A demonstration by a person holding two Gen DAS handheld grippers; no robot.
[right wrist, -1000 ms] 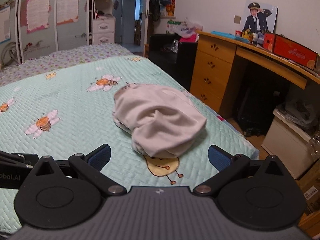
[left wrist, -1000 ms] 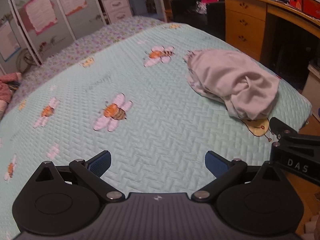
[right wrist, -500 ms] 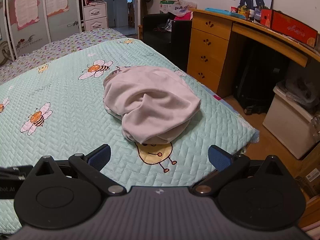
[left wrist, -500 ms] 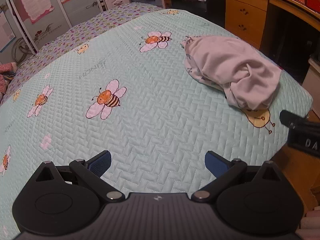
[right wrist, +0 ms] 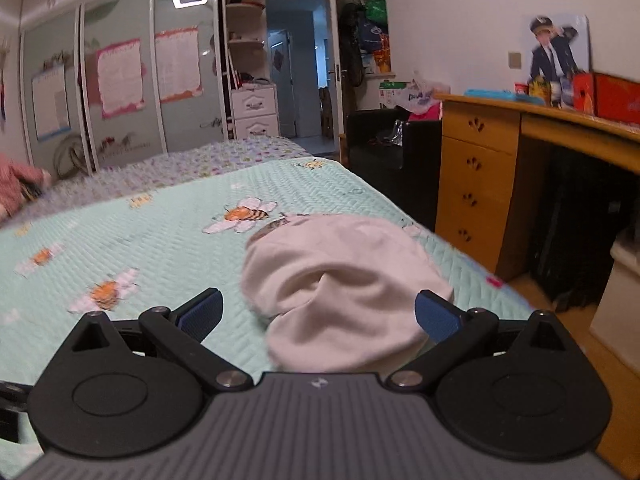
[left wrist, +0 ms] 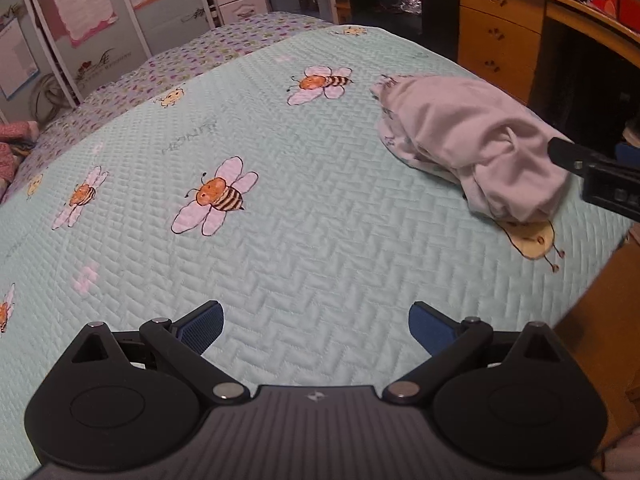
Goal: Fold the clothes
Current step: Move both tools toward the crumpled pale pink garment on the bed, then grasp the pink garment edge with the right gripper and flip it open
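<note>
Shirt [right wrist: 344, 280] bunched near bed [left wrist: 320, 240] edge, between wide-open right tongs [right wrist: 318, 316]. Left tongs [left wrist: 316, 322] wide open too, holding nothing. Could slide off if tugged sideways.

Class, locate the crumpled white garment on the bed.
The white garment lies bunched near the quilt's desk-side edge, directly ahead of the right gripper.

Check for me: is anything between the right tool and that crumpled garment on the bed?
Nothing visible is. The right tool is open, and the pale crumpled garment lies directly ahead between its fingers, with only the bee-print bedspread around it. The left tool is open over bare bedspread off to the side.
</note>
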